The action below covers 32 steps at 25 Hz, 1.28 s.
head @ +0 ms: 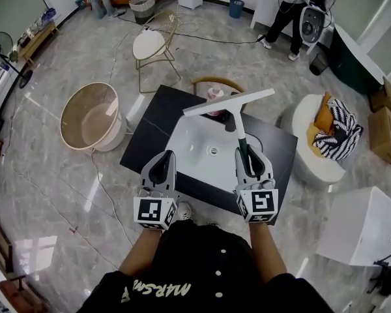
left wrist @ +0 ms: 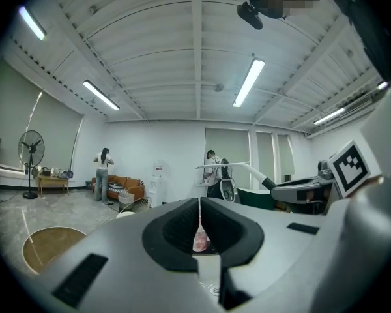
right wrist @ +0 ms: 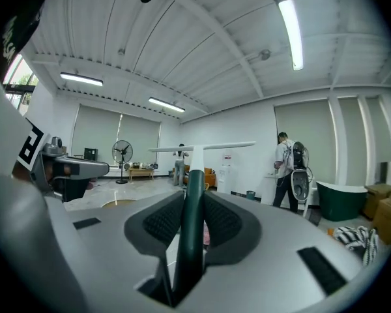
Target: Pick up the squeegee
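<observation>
The right gripper is clamped on the squeegee's dark handle, holding it out over the sink on the table, blade at the far end; the left gripper is closed on nothing. With that long blade far from the grip, a quick swing could twist or slip the handle in the jaws. The gripper body hides the handle's near end.
</observation>
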Available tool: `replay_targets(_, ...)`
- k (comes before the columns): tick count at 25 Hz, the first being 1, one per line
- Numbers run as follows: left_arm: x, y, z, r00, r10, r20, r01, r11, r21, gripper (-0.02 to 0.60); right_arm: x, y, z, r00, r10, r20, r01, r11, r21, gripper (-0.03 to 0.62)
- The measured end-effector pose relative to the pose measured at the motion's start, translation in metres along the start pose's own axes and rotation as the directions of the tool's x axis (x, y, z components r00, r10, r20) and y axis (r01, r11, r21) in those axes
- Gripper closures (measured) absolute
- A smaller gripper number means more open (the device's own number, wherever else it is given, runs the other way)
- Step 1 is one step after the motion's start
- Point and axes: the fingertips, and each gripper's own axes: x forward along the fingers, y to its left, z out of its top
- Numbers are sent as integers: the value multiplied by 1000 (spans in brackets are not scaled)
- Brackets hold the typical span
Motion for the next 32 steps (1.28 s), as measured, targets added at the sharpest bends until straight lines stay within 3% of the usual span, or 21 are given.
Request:
replay_targets(9,-2,-6,2,1000,-10,2,10,1000,15,563,-14,-19,9,998,-51,32,50,998,29,507)
replay_targets(32,-7,-9,6,1000,-6,13,6,1000,25,563,-19,-12,15,998,-39,52,39,999,10,507)
